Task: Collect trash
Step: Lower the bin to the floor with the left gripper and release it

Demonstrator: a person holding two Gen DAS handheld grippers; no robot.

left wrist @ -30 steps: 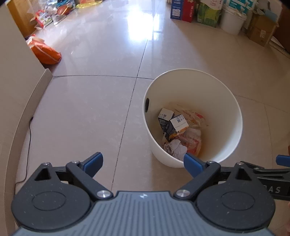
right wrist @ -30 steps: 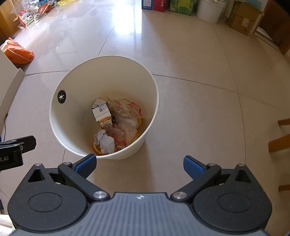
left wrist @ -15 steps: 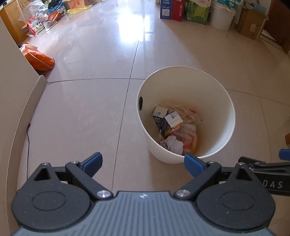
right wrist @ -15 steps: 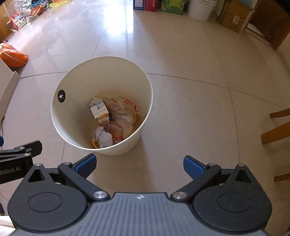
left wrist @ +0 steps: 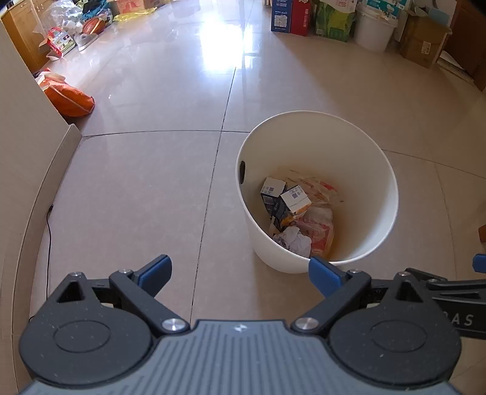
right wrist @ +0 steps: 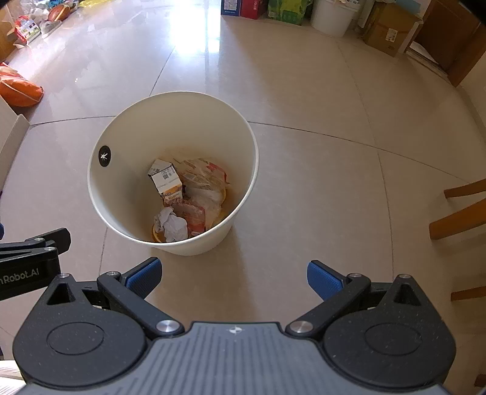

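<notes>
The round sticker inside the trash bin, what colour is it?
Black with a small white star-like mark, clearest in the right wrist view: sticker on the bin wall.

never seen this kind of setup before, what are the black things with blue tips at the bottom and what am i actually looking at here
These are two handheld grippers that a person carries, one in each hand, each with a fisheye camera looking forward along its two blue-tipped fingers. One picture comes from the left gripper, the other from the right gripper. Both are open and hold nothing. Both look down at a white bin standing on a tiled floor. In the bin lie small cartons, plastic wrappers and crumpled paper. An orange bag lies further off, and boxes stand along the far wall.
</notes>
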